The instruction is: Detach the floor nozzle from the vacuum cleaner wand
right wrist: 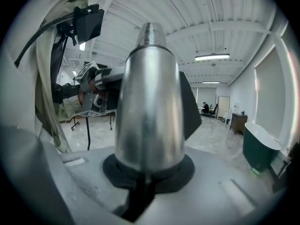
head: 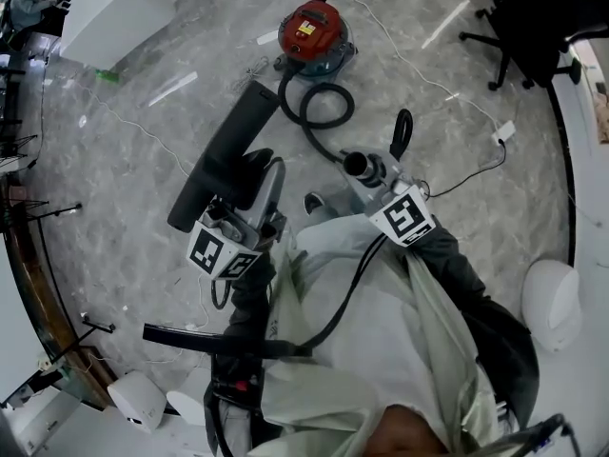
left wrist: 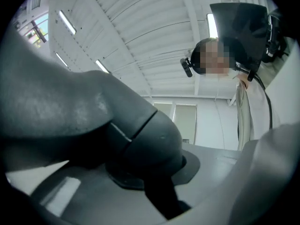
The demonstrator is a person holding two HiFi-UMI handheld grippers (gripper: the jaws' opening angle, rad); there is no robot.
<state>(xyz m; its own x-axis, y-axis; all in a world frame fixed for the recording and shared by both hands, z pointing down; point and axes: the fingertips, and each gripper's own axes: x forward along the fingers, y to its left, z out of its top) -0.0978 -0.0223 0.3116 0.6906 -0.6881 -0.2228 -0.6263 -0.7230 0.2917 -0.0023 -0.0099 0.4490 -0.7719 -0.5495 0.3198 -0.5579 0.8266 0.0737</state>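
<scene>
Head view: the left gripper (head: 245,219) grips the dark floor nozzle (head: 221,150) at middle left. The right gripper (head: 379,187) grips the wand (head: 363,167) in the middle, apart from the floor nozzle.

Left gripper view: the jaws squeeze the grey nozzle neck (left wrist: 140,135), which fills the left side.

Right gripper view: the jaws squeeze the shiny wand, upright in the middle.

Grey marble floor (head: 143,150): a red vacuum canister (head: 312,31) sits far centre, its black hose (head: 319,114) looped just nearer; an office chair (head: 519,36) stands far right.
</scene>
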